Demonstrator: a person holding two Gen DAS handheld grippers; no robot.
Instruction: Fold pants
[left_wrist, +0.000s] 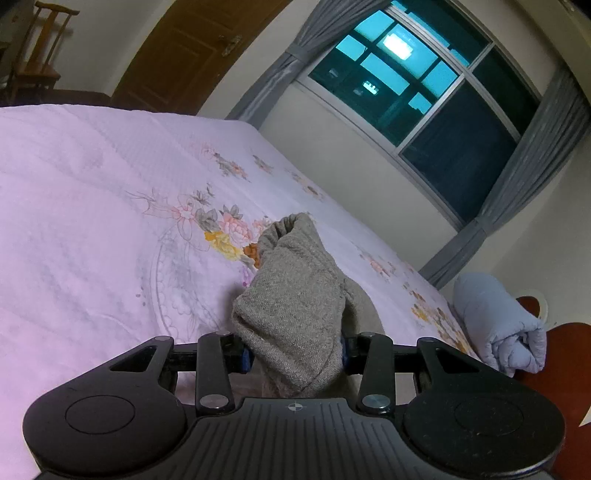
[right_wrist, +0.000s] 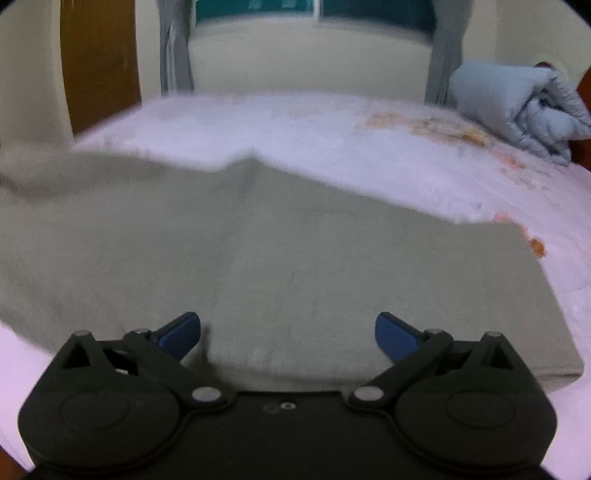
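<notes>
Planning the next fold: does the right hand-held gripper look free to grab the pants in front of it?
Probably yes: the right hand-held gripper is open just above the flat pants, nothing between.

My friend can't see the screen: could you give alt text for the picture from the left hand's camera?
The left tongs clamp a bunched fold of grey knit pants, lifted above a bed with a pale pink flowered cover. Behind it are a dark window with grey curtains and a rolled blue quilt.
</notes>
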